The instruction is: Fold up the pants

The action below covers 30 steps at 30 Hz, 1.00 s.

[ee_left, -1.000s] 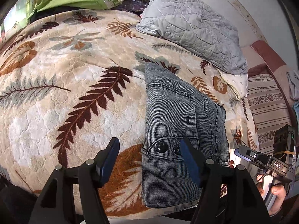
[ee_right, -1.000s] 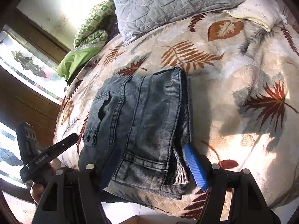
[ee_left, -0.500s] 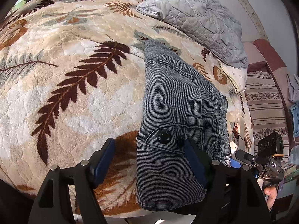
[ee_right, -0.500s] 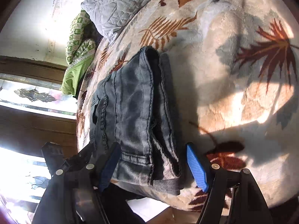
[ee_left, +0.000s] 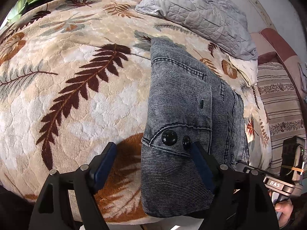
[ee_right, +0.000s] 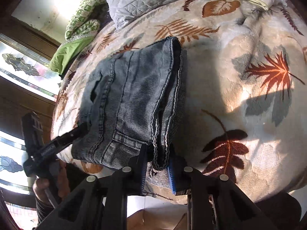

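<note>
Right wrist view: the right hand-held gripper (ee_right: 156, 167) was closing its jaws on the near edge of the folded grey pants (ee_right: 134, 99), cloth pinched between the blue pads. The pants lay on a leaf-patterned blanket (ee_left: 67, 95) at the bed's near edge. Alongside, the left hand-held gripper (ee_left: 153, 164) was opening, jaws wide, gripping nothing.

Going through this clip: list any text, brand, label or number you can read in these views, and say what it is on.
"DAS": pale letters on the grey metal body of the right tongs, seen from the left wrist view.
Small pale marking on the black arm of the left tongs, in the right wrist view: too blurred to read.
Pants: no readable label; the two dark buttons show no legible text.
</note>
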### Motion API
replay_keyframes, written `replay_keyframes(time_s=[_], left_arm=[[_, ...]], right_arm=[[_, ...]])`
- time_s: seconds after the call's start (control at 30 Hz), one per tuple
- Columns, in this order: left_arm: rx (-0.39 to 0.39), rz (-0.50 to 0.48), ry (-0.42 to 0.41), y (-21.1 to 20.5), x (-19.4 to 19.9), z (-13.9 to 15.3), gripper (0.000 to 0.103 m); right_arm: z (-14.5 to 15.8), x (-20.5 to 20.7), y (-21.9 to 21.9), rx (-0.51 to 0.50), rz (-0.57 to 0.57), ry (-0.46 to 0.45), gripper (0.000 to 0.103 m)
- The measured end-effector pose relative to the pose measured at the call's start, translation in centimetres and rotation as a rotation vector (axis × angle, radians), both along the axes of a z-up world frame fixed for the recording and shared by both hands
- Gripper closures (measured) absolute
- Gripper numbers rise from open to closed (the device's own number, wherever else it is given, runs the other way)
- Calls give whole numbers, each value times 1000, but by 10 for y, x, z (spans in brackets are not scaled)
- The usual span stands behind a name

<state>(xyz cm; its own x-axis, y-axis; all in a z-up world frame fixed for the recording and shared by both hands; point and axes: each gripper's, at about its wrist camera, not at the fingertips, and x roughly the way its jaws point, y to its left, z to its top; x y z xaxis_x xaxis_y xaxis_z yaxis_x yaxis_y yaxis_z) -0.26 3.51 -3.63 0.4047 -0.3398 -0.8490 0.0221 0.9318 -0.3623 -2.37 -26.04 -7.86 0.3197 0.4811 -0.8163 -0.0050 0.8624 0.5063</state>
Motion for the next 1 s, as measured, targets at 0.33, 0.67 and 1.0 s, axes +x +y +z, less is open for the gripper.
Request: replay_keyframes(time_s=[0.33,0.67,1.0], left_arm=[[280,-85,-107,-38,-15,-5,18],[118,-65,-76,-15,-13,11,18],[-85,26,18,6,43,1,18]], right_arm=[[31,24,-55,190,-139,-81,33],[-17,109,-32,124,-134,34,34],[-13,104,-21,80,-54,19,32]])
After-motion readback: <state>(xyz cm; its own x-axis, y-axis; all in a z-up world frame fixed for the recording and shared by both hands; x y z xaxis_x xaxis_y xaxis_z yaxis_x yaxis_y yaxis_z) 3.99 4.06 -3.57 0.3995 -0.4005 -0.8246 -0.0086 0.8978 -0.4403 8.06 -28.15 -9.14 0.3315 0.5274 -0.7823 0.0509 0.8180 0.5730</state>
